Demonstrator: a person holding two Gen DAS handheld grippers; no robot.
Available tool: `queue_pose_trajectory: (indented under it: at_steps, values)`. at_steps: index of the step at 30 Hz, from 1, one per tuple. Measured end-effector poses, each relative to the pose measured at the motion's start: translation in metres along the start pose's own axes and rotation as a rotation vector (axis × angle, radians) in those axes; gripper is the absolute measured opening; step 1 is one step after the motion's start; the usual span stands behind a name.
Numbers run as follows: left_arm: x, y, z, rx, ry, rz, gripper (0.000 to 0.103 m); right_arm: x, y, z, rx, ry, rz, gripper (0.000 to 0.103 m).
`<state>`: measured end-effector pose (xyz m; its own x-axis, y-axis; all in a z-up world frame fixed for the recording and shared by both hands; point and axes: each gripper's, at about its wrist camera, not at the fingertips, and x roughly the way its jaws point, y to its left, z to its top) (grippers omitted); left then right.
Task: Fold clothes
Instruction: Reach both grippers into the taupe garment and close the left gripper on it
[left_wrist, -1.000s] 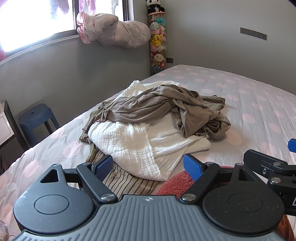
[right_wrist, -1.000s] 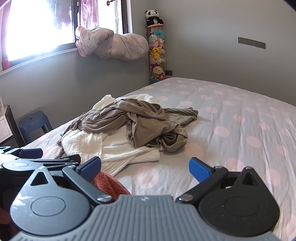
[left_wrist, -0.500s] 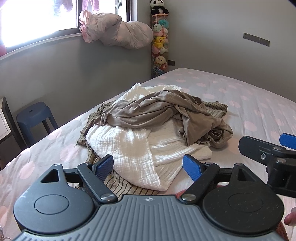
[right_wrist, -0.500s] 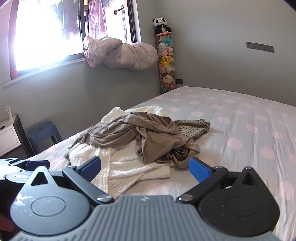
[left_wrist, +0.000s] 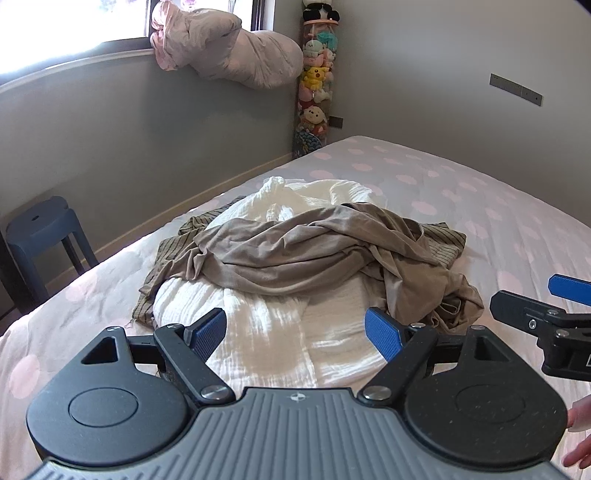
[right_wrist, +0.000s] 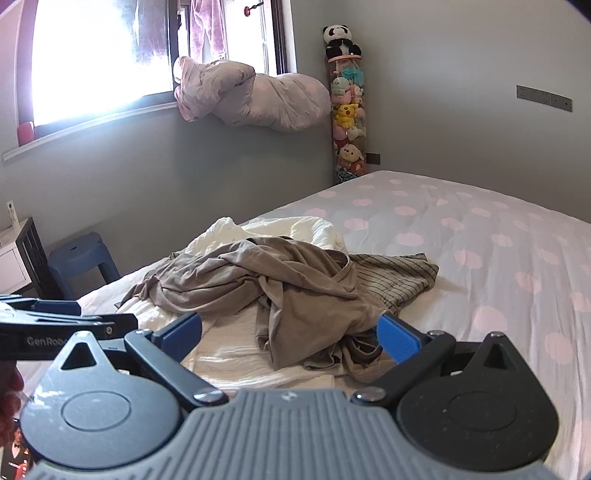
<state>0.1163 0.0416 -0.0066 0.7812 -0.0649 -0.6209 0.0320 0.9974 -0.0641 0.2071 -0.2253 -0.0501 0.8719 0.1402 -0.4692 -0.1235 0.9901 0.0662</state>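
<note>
Three garments at least lie heaped together on the bed (left_wrist: 480, 206), near its window-side edge: a taupe jersey top (left_wrist: 295, 254) crumpled over a white crinkled-cotton piece (left_wrist: 258, 332), and under both an olive striped garment (right_wrist: 399, 273) that shows only at the heap's two ends. None of them lies flat or folded; the taupe top is twisted, one part hanging down the near side of the pile in a bunch of folds, and the white piece is rumpled with its far end knotted up. The likeliest trouble, as I judge it, is a pinch that takes more than one layer, since the taupe cloth drapes straight onto the white and the striped hem is trapped beneath, so that a lift could drag the whole heap or pull a second garment along. Thin jersey may also slip out of a shallow bite, and the twist hides where collar and sleeves are, which could lead to a crooked fold. Nearest the camera, the left gripper (left_wrist: 295, 332) hovers over the white cloth with its jaws spread wide and nothing between them; the right gripper (right_wrist: 290, 334) hangs just beside it, above the taupe bunch, equally wide and empty.
</note>
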Motion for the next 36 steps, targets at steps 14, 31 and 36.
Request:
queue_pose_trajectory:
  at_steps: [14,31,36]
  values:
    - [0.118,-0.026,0.047,0.122,0.029,-0.087,0.082,0.112,-0.051,-0.004,-0.019,0.146,-0.057,0.087]
    - [0.160,-0.061,0.080,0.194,0.073,-0.147,0.025,0.171,-0.104,-0.010,0.077,0.234,-0.064,0.015]
    - [0.123,-0.077,0.095,0.209,0.046,-0.205,0.008,0.124,-0.112,0.012,0.088,0.133,-0.133,0.012]
